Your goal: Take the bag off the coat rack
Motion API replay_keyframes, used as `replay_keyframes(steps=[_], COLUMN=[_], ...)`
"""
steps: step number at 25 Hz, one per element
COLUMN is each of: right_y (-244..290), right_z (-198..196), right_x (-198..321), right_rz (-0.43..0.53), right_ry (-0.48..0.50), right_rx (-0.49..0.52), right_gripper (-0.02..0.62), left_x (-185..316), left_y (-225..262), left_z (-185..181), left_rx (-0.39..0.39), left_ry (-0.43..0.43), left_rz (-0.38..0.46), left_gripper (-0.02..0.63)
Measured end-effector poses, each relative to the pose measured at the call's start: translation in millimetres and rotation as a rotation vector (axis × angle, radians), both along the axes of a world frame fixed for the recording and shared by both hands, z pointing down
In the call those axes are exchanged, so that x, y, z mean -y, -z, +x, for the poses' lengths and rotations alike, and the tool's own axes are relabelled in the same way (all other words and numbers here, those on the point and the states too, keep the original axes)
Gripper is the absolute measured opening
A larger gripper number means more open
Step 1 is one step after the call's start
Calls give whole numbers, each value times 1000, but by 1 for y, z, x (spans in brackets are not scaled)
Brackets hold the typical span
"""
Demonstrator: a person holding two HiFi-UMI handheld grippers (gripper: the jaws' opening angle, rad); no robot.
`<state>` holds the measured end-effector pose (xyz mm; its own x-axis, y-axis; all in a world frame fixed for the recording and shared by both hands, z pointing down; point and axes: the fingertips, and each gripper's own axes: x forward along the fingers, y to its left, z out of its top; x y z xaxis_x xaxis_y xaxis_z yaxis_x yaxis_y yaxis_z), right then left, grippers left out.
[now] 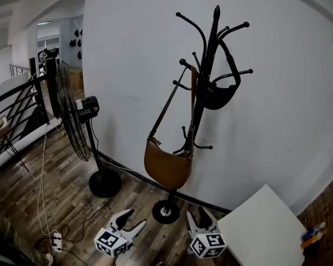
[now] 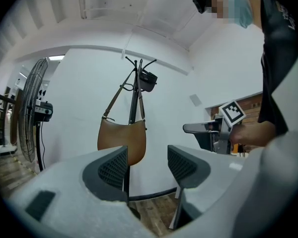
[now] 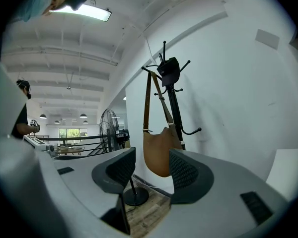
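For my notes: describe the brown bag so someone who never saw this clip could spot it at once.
A black coat rack stands against the white wall, right of a floor fan. The brown bag hangs from it by a long strap, its rounded body down by the lower hooks. The black bag on the same rack is smaller and sits high near the top.

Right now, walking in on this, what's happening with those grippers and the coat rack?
A person holds two grippers low before a coat rack. The left gripper and right gripper are open and empty, short of the brown bag hanging by its strap from an upper hook. A black bag hangs higher.
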<state>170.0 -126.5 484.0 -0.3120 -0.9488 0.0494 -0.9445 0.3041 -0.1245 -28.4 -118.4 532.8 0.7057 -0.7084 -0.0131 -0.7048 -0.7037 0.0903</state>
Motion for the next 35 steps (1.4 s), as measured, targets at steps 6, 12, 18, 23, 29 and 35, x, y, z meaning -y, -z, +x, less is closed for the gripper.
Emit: replay_keyframes(steps=[6,12,18,23,29,35], right_y=[4,11,10,5,19,38], right_z=[15,29,35,39,34,17], right_x=[40,73,96,113,126,143], right_rz=[13,35,38,25,57,94], right_ry=[48,99,161,157,106,36], right_rx=[-5,-23,-24,-7,-5,-3], right_gripper=[190,190,190,190,190,190], left_x=[32,58,78,100,138,177], left_y=[1,1,3,6,18,36], left_z=[14,34,48,50,45,30], left_rx=[8,-23,-13,-46,-20,-36], left_ry=[52,96,133,130,88,24], left_rz=[21,17,35,29,34,54], left_gripper=[245,245,245,245,245,245])
